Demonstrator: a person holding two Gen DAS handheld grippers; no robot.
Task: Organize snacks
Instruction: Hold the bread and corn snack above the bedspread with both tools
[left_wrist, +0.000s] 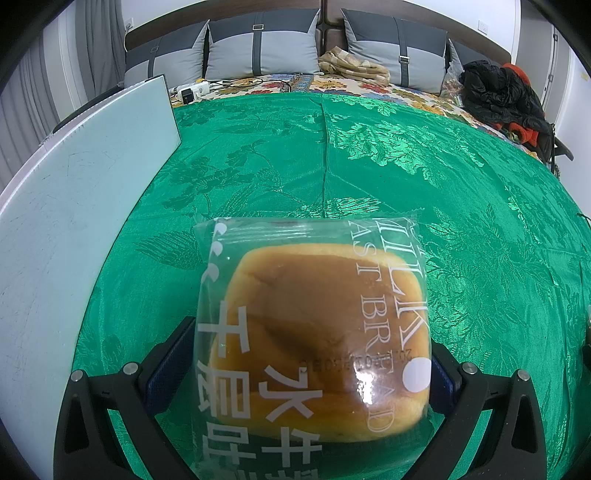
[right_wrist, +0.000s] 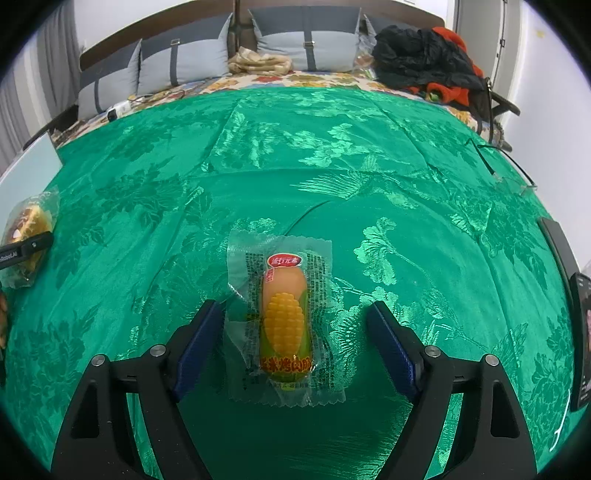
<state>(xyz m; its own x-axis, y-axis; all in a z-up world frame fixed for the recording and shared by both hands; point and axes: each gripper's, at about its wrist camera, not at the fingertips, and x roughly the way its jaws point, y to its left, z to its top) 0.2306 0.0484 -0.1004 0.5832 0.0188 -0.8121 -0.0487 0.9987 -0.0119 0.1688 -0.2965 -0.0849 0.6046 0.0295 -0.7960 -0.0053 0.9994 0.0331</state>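
Snacks: bagged milk bread (left_wrist: 314, 332) sat clamped between the blue pads of the left hand-held gripper (left_wrist: 306, 362), over the green patterned cloth (left_wrist: 369, 166). The corn sausage packet (right_wrist: 282, 317) lay flat on that cloth, between the spread jaws of the right hand-held gripper (right_wrist: 295, 332), neither pad pressing on it. A white board (left_wrist: 74, 203) ran along the cloth's left edge. Grey pillows (left_wrist: 258, 40) lined the headboard behind.

"AST BREAD" and "水牛" on the bread wrapper (left_wrist: 314, 332), partly legible.
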